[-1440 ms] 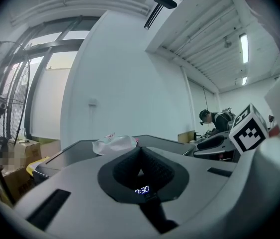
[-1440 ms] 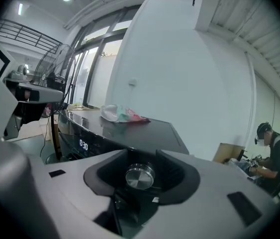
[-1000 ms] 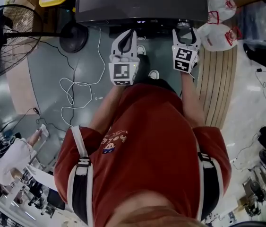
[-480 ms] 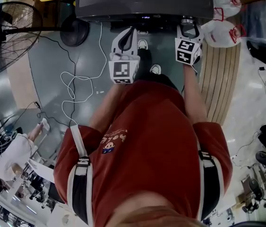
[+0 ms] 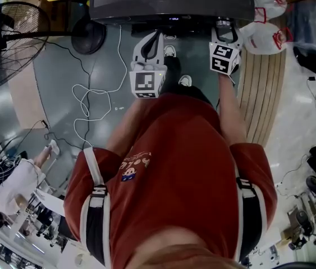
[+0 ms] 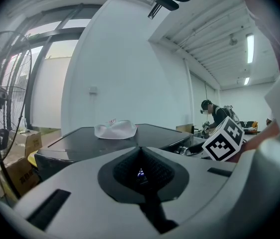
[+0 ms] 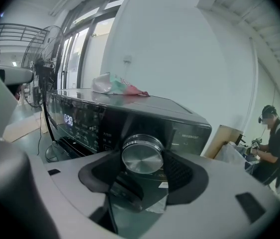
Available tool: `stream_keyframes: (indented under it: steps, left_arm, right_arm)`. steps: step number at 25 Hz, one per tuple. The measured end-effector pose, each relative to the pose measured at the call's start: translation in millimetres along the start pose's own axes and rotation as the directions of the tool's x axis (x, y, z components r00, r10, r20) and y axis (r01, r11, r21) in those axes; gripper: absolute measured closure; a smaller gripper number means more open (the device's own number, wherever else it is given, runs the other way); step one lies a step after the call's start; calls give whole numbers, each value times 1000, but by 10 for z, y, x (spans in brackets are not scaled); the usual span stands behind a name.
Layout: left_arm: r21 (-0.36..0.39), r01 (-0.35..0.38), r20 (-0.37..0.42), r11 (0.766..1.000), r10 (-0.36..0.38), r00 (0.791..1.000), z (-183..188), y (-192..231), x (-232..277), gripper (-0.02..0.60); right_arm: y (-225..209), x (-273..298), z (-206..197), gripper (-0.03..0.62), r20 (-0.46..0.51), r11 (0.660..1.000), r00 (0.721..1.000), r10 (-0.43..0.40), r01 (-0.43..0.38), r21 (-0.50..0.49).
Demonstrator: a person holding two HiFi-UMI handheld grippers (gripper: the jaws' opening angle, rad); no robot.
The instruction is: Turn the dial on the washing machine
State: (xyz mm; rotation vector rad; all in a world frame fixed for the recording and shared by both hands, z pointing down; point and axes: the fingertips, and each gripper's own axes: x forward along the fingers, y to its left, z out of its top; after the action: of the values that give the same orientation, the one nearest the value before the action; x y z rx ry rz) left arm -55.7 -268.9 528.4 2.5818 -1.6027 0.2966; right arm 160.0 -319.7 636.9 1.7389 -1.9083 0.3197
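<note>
Dial (image 7: pixel 142 156): round, brushed metal, mounted at the right end of the washing machine's (image 7: pixel 130 118) dark front panel. In the head view it sits near 1 o'clock, largely masked by the tool. A lit display (image 7: pixel 69 119) lies at 9 o'clock from it.

Right gripper (image 7: pixel 140 172): fingers spread, 1 pad on each side of the dial. The jaws have just been closing, with the dial between them. The pad at 3 o'clock sits just beside the rim; firm contact cannot be confirmed.

Left gripper (image 6: pixel 140 173): fingers pressed together on nothing, held at 9 o'clock from the right gripper and pointing at the panel.

Machine top: 1 crumpled white cloth (image 6: pixel 115 129).

Surroundings, head view: standing fan (image 5: pixel 6 32) at 10 o'clock, white cable (image 5: pixel 90 102) on the floor at 9 o'clock, white bags (image 5: pixel 264 38) at 2 o'clock.
</note>
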Motion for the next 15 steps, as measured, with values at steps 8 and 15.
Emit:
stream_keyframes:
  steps: [8,15]
  left_arm:
    - [7,16,7,1000,-16,1000,10,-34,-43,565]
    - [7,24,13,1000,-24,1000,30,-92,-57,565]
  right_arm:
    - [-6,-17,-15,319,12,995,999,35,-36,92]
    - [-61,-9,-56,321,55,950,993,104,-116,291]
